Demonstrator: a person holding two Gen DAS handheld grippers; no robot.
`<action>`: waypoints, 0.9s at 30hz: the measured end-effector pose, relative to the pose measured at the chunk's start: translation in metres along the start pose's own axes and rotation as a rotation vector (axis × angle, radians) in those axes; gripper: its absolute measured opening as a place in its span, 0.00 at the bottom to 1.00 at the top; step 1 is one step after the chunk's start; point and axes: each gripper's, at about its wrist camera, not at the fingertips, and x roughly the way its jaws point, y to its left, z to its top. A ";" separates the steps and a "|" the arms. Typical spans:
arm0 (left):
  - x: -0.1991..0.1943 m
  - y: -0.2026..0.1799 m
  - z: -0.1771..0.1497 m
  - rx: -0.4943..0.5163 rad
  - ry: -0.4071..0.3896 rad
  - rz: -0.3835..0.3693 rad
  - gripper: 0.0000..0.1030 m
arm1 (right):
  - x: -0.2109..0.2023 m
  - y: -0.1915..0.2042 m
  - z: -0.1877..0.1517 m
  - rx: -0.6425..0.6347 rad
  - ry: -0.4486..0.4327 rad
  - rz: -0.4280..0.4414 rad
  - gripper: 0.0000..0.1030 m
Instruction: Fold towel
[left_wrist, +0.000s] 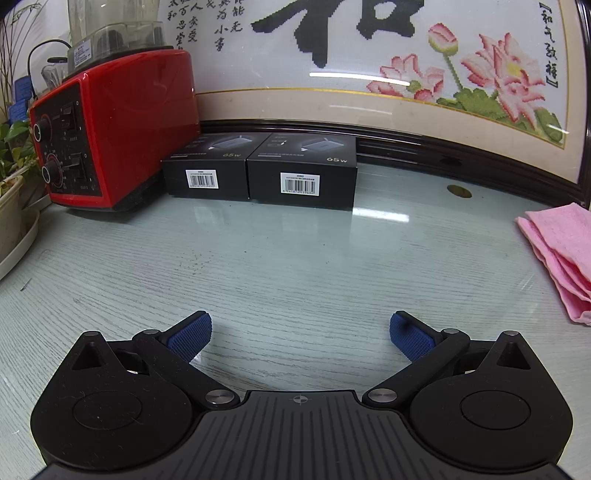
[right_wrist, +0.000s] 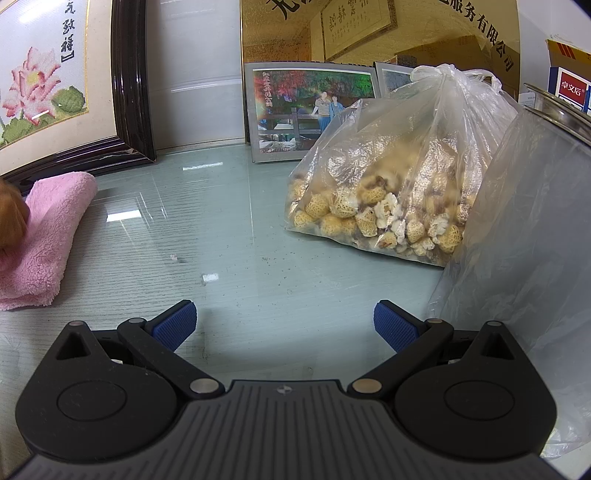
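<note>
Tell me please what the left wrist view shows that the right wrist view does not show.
Only the left wrist view shows the red appliance, two black boxes and the open left gripper. Only the right wrist view shows the clear plastic bag of pale round pieces, a framed photo and the open right gripper. Both show the pink towel, already folded, the lotus embroidery frame and the glass-topped table.

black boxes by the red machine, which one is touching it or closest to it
The left black box: it sits right beside the red blender base, though contact is unclear. The right black box lies on its far side, nearer the framed cross-stitch's middle.
</note>
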 end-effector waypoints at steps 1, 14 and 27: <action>0.000 0.000 0.000 0.000 0.000 0.000 1.00 | 0.000 0.000 0.000 0.000 0.000 0.000 1.00; 0.000 0.000 -0.001 -0.001 -0.001 0.000 1.00 | 0.000 0.000 0.000 0.002 0.000 -0.004 1.00; 0.001 0.000 0.000 0.000 0.000 -0.001 1.00 | 0.000 0.000 0.000 0.004 0.001 -0.006 1.00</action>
